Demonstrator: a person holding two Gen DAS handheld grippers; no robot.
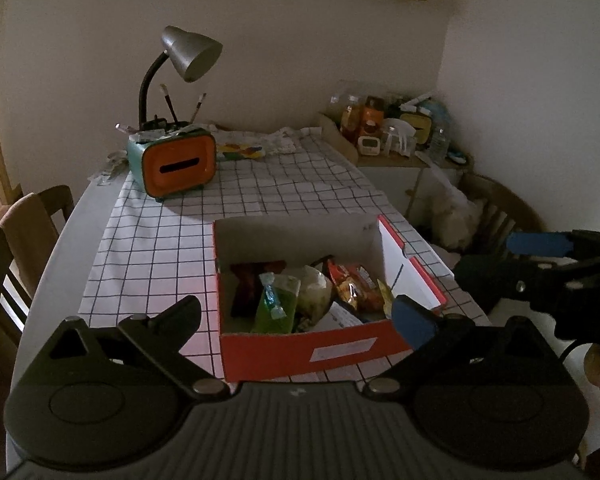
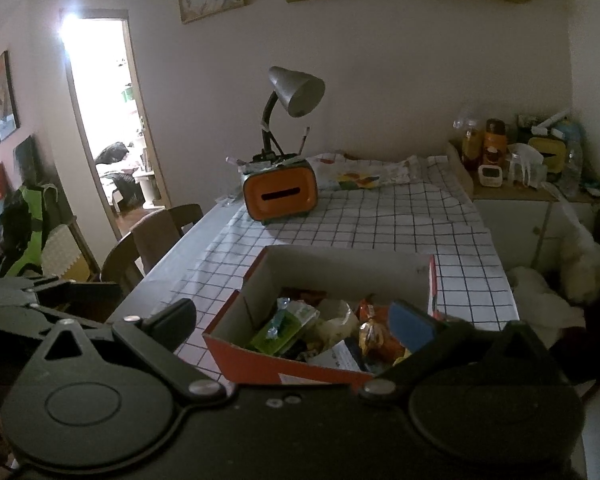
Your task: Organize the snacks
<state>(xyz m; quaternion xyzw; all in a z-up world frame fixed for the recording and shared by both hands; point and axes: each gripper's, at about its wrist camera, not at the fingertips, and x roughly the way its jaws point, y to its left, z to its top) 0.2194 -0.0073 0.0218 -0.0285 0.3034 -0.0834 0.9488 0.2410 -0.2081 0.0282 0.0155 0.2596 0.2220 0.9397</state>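
Snacks (image 1: 312, 300) sit piled in the red box (image 1: 300, 354) on the checked cloth (image 1: 156, 248), seen first from the left wrist cam: a green packet (image 1: 278, 304), an orange bag (image 1: 354, 286) to its right, a pale bag (image 1: 314, 290) btwn them, dark wrappers (image 1: 252, 284) at the box's left end. The left claw (image 1: 300, 316) hangs just in front of the box w/ its jaws spread wide, nothing btwn them; its blue pad (image 1: 414, 322) overlaps the box's near right corner in this view. The right claw shows at the frame's right edge, beside the box and apart from it. Beyond the box stands an orange tissue holder (image 1: 178, 164) w/ a grey lamp (image 1: 190, 56) above it.

Right wrist cam: same box (image 2: 284, 368), same snacks (image 2: 332, 328) inside (green packet (image 2: 288, 322) on the left, orange bag (image 2: 374, 330) on the right). The right claw (image 2: 296, 320) is in front of the box, jaws also spread wide and empty, one blue pad (image 2: 414, 324) over the box's right end. The tissue holder (image 2: 280, 196) and lamp (image 2: 296, 88) stand beyond the box; a chair (image 2: 156, 240) is left of it, off the cloth (image 2: 380, 224).
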